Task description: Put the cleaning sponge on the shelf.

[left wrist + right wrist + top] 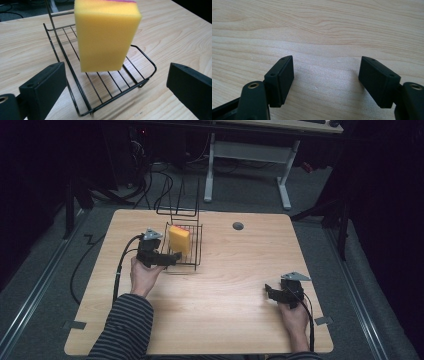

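**Sponge stands on end in the wire rack, both grippers empty**

The wire rack (186,251) serves as the landmark; it sits on the left half of the wooden table (225,290).

Just left of the rack, the left gripper (172,258) is held in the person's left hand (144,276), its jaws pointing at the rack's near corner. In the left gripper view the 2 jaws stand wide apart with nothing between the pads; the rack's front edge (112,97) lies between and beyond them.

Inside the rack stands 1 yellow sponge (179,239), upright on its short end on the wire floor. In the left gripper view the sponge (106,35) shows a thin pink layer along its top edge, and it rests toward the rack's back wall. Whether it leans on that wall I cannot tell.

Well to the right of the rack, near the table's front right corner, the right gripper (272,292) rests low in the right hand (294,316). Its 2 jaws are spread wide over bare wood (324,37), gripping nothing.
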Demonstrator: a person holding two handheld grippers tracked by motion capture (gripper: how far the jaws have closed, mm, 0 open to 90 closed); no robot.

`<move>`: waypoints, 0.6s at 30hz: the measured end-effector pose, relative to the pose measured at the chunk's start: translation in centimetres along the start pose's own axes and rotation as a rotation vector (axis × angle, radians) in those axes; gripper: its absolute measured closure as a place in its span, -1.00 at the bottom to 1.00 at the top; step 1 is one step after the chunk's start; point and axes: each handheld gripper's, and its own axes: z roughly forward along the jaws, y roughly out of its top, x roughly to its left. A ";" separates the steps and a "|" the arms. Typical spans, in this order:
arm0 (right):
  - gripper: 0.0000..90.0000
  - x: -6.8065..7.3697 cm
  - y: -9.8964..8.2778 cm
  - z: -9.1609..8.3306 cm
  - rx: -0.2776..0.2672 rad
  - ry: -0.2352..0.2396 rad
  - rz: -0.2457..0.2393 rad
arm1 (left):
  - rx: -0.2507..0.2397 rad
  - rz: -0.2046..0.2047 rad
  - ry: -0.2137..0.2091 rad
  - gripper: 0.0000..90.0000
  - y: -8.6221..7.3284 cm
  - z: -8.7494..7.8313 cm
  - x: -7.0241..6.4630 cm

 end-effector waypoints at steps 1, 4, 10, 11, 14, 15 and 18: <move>-0.36 0.0 0.0 0.0 0.000 0.000 0.000 | -0.001 0.005 0.003 -0.92 -0.1 -0.3 0.1; -0.36 0.0 0.0 0.0 0.000 0.000 0.000 | -0.013 0.002 0.012 -0.91 -0.4 -1.3 0.3; -0.36 0.0 0.0 0.0 -0.001 -0.001 0.000 | -0.049 -0.012 0.011 -0.88 -0.7 -3.5 0.7; -0.36 0.0 0.0 0.0 0.000 -0.001 0.002 | -0.055 -0.012 0.014 -0.87 -0.8 -3.9 0.7; -0.36 0.0 0.0 0.0 -0.002 -0.001 0.000 | -0.063 -0.011 0.023 -0.86 -0.9 -4.7 0.9; -0.36 0.0 0.0 0.0 -0.002 0.000 -0.003 | -0.065 -0.012 0.026 -0.86 -0.9 -4.9 0.9; -0.36 0.0 0.0 0.0 -0.003 0.000 -0.004 | -0.075 -0.018 0.032 -0.86 -1.1 -5.5 1.2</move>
